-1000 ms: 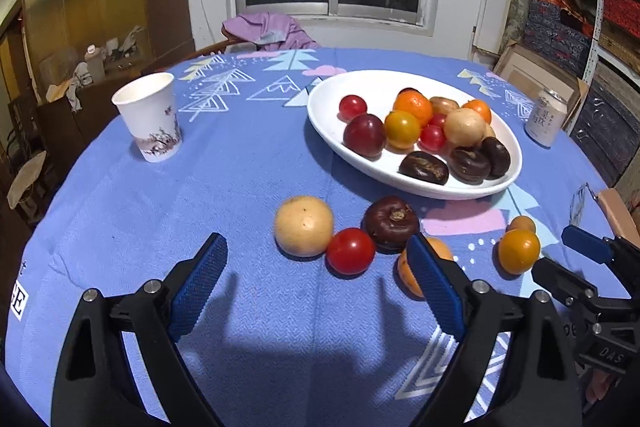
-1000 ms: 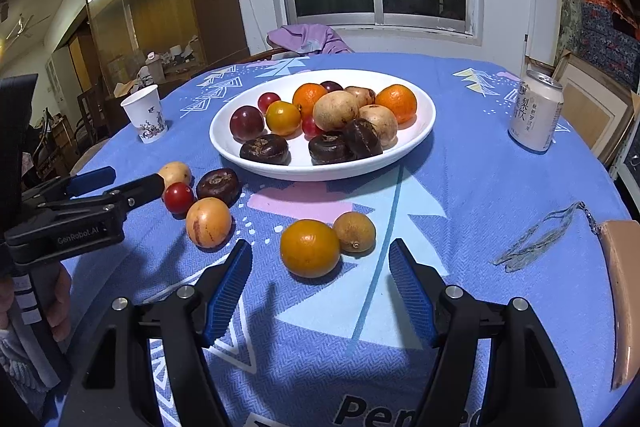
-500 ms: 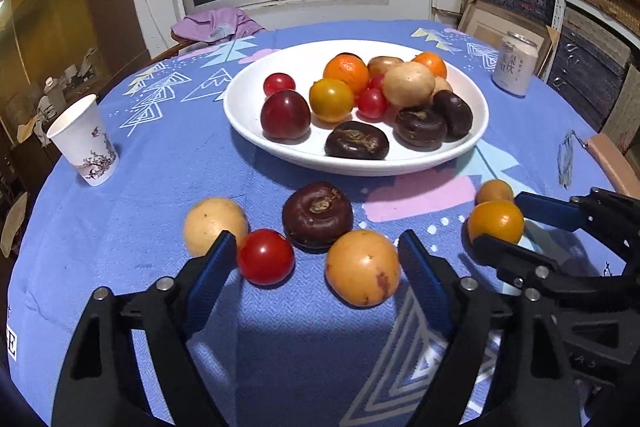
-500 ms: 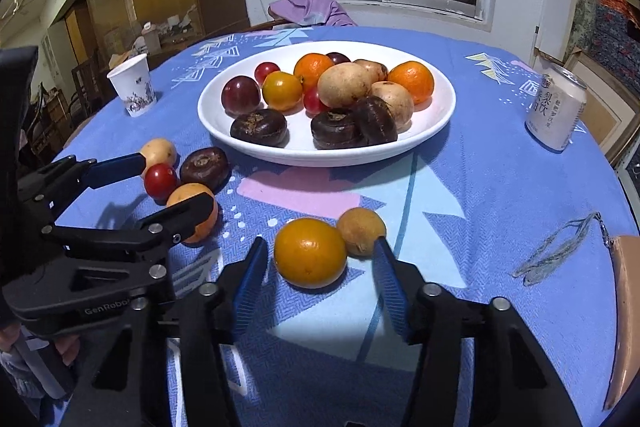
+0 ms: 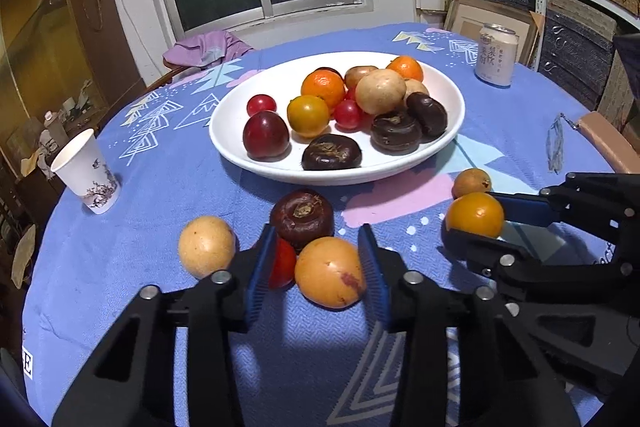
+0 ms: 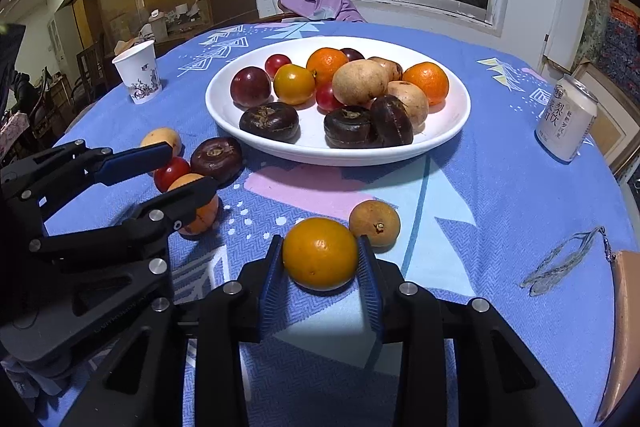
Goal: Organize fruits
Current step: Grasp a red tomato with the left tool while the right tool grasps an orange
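Left gripper [image 5: 320, 259] jaws closing around the spotted orange fruit [image 5: 329, 271] between its pads; right gripper [image 6: 320, 259] jaws closing, pads pressing the yellow-orange fruit [image 6: 320, 253].

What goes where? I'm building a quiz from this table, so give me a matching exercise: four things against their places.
Things:
1 yellow-orange fruit
2 pale orange fruit
3 drink can
4 dark purple plum

Places:
A in the white plate
B between the left gripper pads
C between the right gripper pads
D standing right of the plate

Pairs: 1-C, 2-B, 3-D, 4-A
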Available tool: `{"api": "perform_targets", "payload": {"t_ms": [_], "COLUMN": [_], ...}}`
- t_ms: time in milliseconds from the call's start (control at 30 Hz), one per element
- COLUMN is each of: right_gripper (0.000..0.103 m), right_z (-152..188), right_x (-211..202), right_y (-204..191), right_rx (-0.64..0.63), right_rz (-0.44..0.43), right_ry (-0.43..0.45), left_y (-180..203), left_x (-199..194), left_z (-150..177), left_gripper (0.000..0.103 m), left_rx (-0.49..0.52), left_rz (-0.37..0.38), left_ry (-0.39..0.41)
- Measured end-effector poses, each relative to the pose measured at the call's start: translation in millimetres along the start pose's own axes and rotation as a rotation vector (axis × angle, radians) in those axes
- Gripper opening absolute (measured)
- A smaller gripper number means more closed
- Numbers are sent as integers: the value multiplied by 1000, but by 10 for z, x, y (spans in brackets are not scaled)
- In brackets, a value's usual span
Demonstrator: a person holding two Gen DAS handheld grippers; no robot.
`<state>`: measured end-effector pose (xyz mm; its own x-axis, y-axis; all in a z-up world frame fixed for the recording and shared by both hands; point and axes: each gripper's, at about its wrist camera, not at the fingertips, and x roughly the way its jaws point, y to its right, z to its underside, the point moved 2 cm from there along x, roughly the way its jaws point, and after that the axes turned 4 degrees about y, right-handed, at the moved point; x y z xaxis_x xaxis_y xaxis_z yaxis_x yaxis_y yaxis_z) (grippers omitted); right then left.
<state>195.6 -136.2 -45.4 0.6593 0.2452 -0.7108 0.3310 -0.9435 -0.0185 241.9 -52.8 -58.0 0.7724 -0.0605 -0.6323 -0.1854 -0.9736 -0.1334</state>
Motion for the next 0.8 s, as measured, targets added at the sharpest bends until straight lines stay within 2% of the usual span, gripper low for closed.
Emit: {"api": "perform_targets", "payload": {"t_ms": [33, 200, 300, 333, 400, 433, 467, 700, 800], "right_gripper": [38, 37, 38, 38, 37, 37, 37, 37, 37], "right_z": [-3, -3, -3, -5, -6, -6, -7, 15, 36], "right_x": [2, -7, -8, -12, -26, -41, -63, -174, -218], "right_y": [-2, 12, 13, 15, 31, 37, 45, 140, 153], "right_rx": [1, 7, 6, 7, 11, 11, 10, 38, 46], "right_rz": [0, 2, 2, 3, 5, 8, 15, 13, 5], "right_ry": [0, 2, 2, 3, 10, 15, 24, 52, 59], "left_y": [18, 21, 26, 37, 49, 50, 48, -47, -101], "left_x": [9, 14, 29, 39, 48, 45, 39, -18, -100], "left_z": [11, 21, 19, 19, 17, 15, 13, 14, 32], "left_gripper": [28, 28, 30, 35, 35, 34, 27, 24, 17], "left_rx": [0, -3, 5, 9, 12, 13, 13, -32, -49], "left_rz": [19, 23, 20, 22, 28, 35, 35, 82, 88], "left_ry": [-8, -9, -13, -17, -18, -15, -12, -5, 5]}}
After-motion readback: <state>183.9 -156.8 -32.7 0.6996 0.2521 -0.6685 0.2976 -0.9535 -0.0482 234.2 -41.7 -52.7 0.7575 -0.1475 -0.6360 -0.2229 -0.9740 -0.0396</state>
